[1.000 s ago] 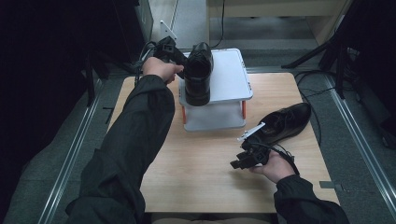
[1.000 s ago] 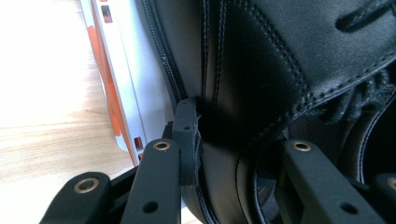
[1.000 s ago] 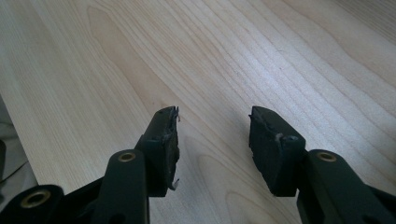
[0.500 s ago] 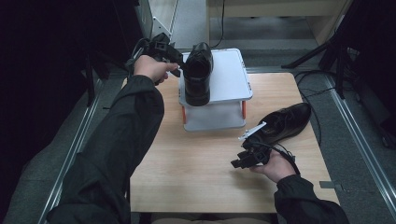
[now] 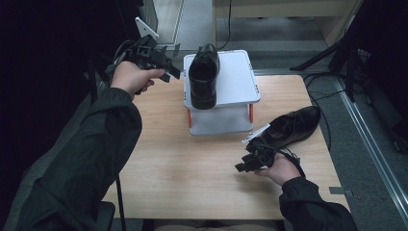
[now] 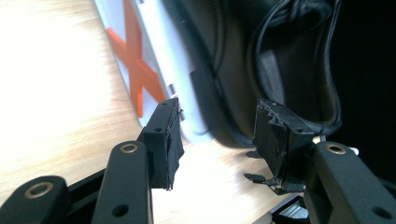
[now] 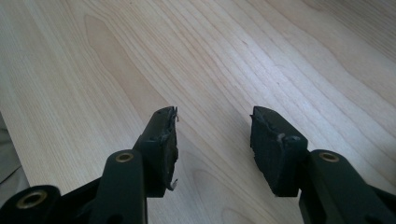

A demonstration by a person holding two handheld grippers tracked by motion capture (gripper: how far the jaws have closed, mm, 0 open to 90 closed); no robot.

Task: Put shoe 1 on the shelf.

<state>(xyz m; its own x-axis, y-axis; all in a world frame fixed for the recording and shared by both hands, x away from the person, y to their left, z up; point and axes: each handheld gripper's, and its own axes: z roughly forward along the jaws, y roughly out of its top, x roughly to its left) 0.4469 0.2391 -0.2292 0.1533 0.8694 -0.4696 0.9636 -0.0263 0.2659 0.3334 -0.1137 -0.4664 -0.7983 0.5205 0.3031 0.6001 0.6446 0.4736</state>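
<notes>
Left hand-held gripper (image 5: 169, 72) drawn back, jaws just opened, empty, glossy black leather shoe (image 5: 204, 76) seemingly released.

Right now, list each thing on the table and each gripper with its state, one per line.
Left gripper: open, jaws just opened, nothing between them, beside the box.
Right gripper: open, empty, low over the table.
Shoe on box: upright, released, lying along the lid's left side.
Second shoe: upright on the table, untouched.
Box: lid on.

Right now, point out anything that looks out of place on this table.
The pair is split: one black dress shoe sits on the white box, overhanging its front edge; the other shoe lies on the table.
</notes>
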